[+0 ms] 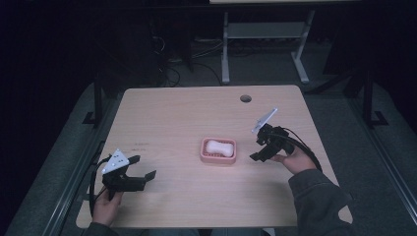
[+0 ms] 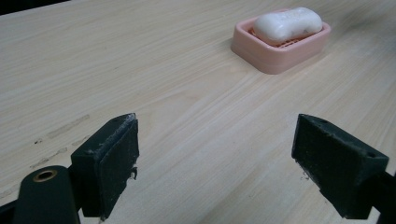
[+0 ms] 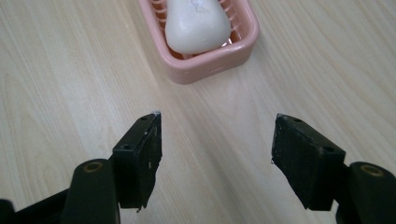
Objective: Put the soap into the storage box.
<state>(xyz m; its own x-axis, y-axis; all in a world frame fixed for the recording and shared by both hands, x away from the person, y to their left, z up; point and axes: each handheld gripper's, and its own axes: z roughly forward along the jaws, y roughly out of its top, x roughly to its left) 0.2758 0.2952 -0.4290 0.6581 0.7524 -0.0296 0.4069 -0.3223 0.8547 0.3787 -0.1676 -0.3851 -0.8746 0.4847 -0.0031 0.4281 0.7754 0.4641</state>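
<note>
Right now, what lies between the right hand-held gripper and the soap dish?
Nothing: bare wooden table separates the open right hand-held gripper from the pink soap dish holding the white soap, as the right gripper view shows.

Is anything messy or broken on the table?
Not really. The white soap lies neatly inside the pink soap dish, nothing spilled. The one small flaw is some faint dark scuff marks on the wooden table, near the left gripper.
</note>
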